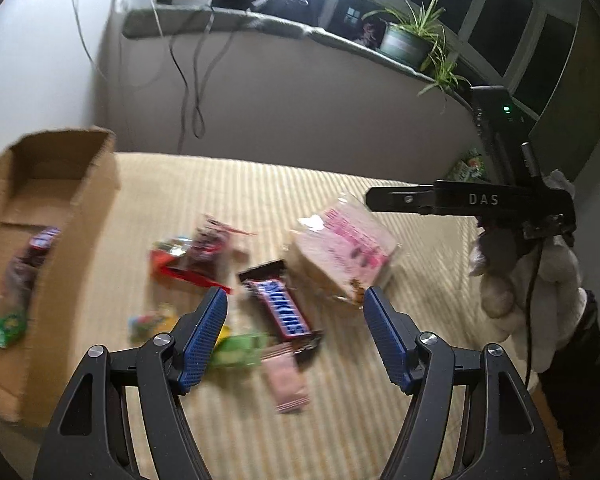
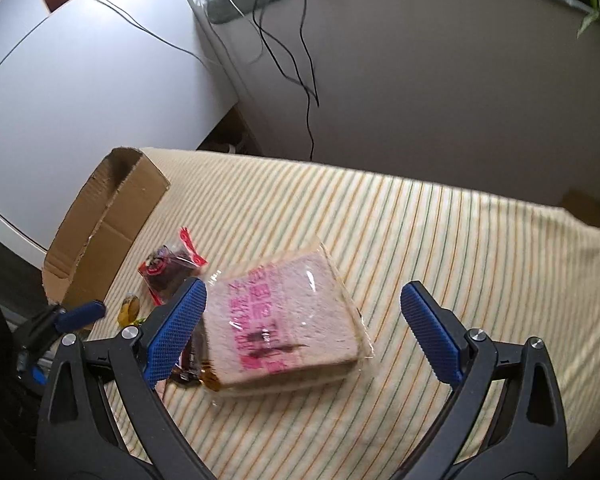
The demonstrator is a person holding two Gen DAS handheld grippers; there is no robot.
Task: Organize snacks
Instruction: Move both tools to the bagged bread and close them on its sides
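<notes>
The right gripper, jaws wide and empty, hangs over the wrapped sandwich lying flat between its fingers, long side across them. The left gripper, also open, hovers over the Snickers bar. The cardboard box sits further left, small packets between

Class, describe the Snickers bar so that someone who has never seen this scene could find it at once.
Start at the striped cloth, right of the cardboard box. Among the loose snacks in the middle, the Snickers bar lies left of the wrapped bread. It alone is a long brown bar with blue lettering.
</notes>
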